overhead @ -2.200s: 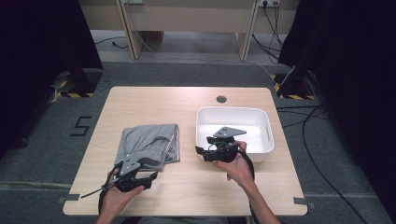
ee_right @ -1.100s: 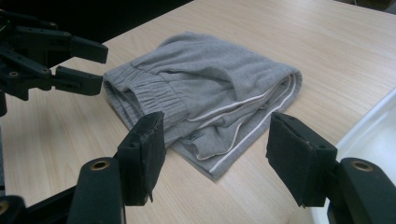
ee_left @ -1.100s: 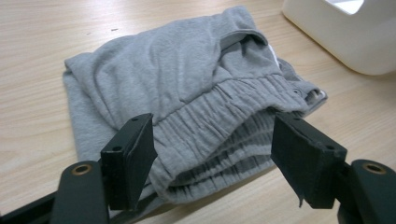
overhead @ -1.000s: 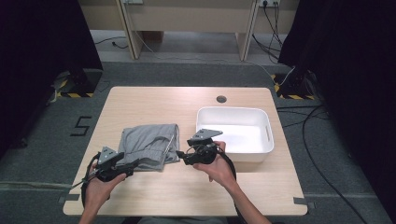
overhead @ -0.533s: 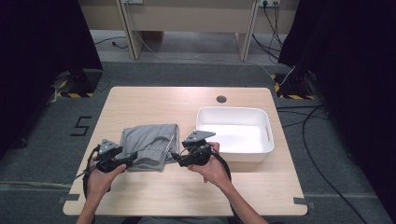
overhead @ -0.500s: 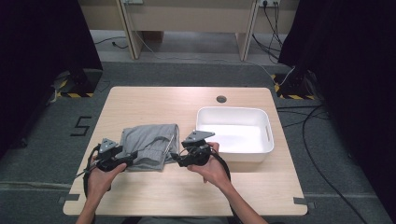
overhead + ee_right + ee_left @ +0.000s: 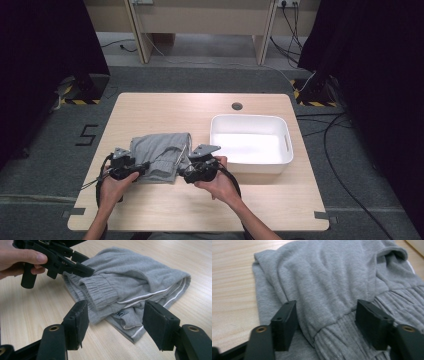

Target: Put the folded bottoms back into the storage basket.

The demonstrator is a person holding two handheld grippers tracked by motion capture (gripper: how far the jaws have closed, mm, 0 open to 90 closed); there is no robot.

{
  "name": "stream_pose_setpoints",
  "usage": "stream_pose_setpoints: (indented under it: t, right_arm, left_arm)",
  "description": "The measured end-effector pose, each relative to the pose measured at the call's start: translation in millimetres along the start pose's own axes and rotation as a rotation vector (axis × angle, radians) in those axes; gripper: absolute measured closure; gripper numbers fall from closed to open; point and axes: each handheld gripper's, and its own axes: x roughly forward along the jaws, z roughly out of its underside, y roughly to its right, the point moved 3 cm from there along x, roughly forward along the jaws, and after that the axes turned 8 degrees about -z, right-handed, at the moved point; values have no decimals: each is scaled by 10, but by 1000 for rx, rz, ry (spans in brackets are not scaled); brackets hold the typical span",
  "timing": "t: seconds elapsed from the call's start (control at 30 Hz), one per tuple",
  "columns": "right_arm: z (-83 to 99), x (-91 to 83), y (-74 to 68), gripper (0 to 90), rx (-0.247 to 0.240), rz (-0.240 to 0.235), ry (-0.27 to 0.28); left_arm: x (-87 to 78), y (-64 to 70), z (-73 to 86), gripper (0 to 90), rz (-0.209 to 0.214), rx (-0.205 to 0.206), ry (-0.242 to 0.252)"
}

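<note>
A folded grey garment (image 7: 159, 151) with a ribbed cuff lies left of centre on the wooden table. My left gripper (image 7: 145, 165) is open at its near left corner. In the left gripper view the gripper (image 7: 327, 307) straddles the grey fabric (image 7: 332, 277) just above the ribbed band (image 7: 344, 340). My right gripper (image 7: 182, 173) is open at the garment's near right edge, pointing left. In the right gripper view the open gripper (image 7: 116, 307) frames the ribbed cuff (image 7: 100, 293) and white-piped folds (image 7: 150, 293), with the left gripper (image 7: 82, 265) beyond, held by a hand.
A white bin (image 7: 250, 167) stands right of the garment, close behind the right hand. A round cable hole (image 7: 237, 106) sits near the table's far edge. Bare tabletop (image 7: 165, 110) lies behind the garment and along the near edge.
The right gripper has moved left from the bin to the garment's right edge. The left gripper has come up and right to the garment's near left corner. The garment lies as before.
</note>
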Motion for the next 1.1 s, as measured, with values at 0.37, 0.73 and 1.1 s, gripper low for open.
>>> stream_pose_setpoints:
  t: [0.37, 0.73, 1.1]
  right_arm:
    - [86, 103, -36, 381, -7, -10, -38]
    - [171, 147, -70, 378, -8, -9, -61]
    - [299, 219, -82, 363, 12, 18, -93]
  left_arm:
    - [-123, 50, 134, 426, 54, 7, -29]
    - [-451, 211, 408, 428, 95, 68, -45]
    - [-673, 343, 613, 417, 152, 68, -61]
